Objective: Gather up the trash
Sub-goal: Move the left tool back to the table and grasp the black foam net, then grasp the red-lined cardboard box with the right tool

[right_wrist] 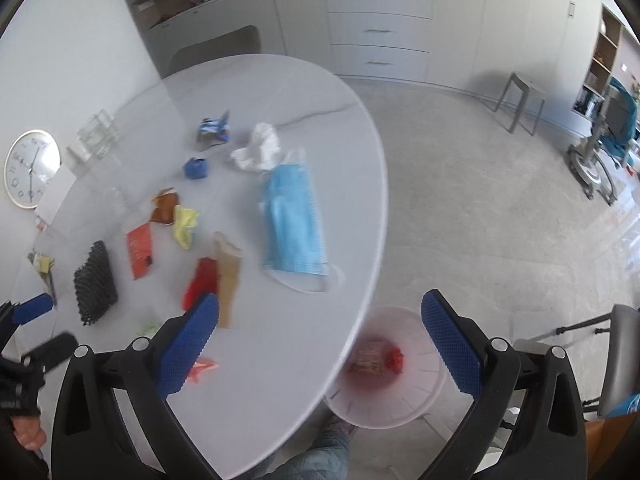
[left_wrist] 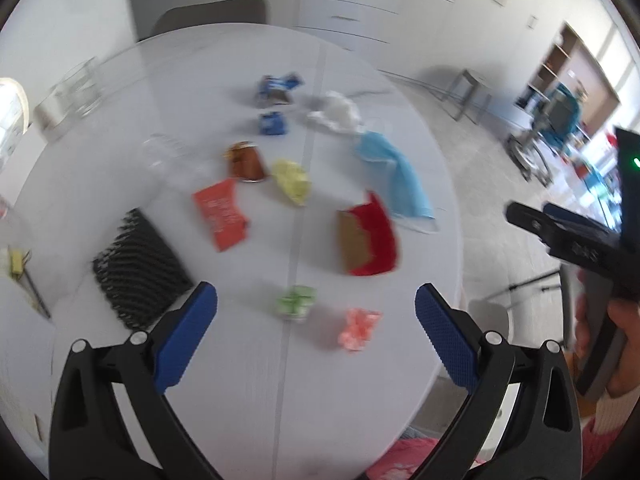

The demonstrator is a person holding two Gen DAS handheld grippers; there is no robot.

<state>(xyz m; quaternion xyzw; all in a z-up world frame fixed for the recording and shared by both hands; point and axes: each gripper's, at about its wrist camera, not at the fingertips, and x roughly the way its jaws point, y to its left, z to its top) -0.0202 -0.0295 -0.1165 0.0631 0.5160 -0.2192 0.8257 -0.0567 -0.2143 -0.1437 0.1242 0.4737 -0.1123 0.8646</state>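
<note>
We hold both grippers above a white oval worktop [left_wrist: 248, 360] strewn with litter. Our left gripper [left_wrist: 316, 312] has its blue pads spread wide with nothing between them; the right gripper [right_wrist: 320, 320] is likewise spread and empty.

The trash is still mostly on the worktop: a blue face mask [right_wrist: 294, 224] near the right edge, a crumpled white tissue [right_wrist: 258, 148], a torn red carton [left_wrist: 370, 236], an orange-red wrapper [left_wrist: 222, 214], a yellow wad [left_wrist: 292, 180], a brown wrapper [left_wrist: 246, 162], blue scraps [left_wrist: 274, 124], a green wad [left_wrist: 296, 300] and a pink wad [left_wrist: 358, 328]. A pale pink bin [right_wrist: 384, 396] stands on the floor just beyond the worktop's near edge, with a few pieces already inside.

We judge the risks as these: the light paper wads may skid away from closing pads, the mask's loops may snag a neighbouring piece, and a release near the rim could miss the bin. A black mesh piece [left_wrist: 136, 268] may not be trash at all.

Both views are blurred; the white print on the orange-red wrapper cannot be read. A wall clock [right_wrist: 32, 168] leans at the left.
</note>
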